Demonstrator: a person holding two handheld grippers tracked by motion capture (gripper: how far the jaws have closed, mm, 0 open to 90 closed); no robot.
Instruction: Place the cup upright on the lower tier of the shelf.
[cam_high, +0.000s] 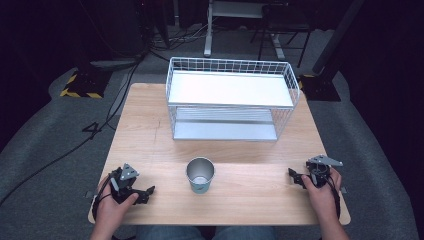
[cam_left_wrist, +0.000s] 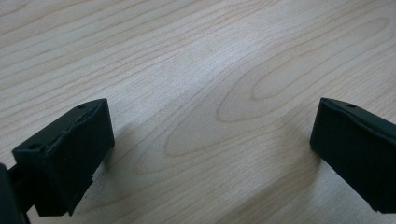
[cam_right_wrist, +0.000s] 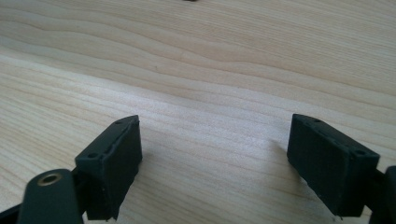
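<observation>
Both hand-held grippers — left (cam_high: 149, 190) and right (cam_high: 291, 172) — rest wide open (holding nothing) on the table (cam_high: 150, 140), so next is probably reaching in for the metal cup (cam_high: 200, 175) between them.

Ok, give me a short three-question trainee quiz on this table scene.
1. True or false: the cup stands upright between the left gripper and the right gripper.
2. What is held between the jaws in either gripper view: A) the cup, B) nothing, C) a wire?
3. Fill in: beyond the cup stands a white wire ____ with two shelves.

Key:
1. True.
2. B; both stand apart over bare table.
3. Rack.
</observation>
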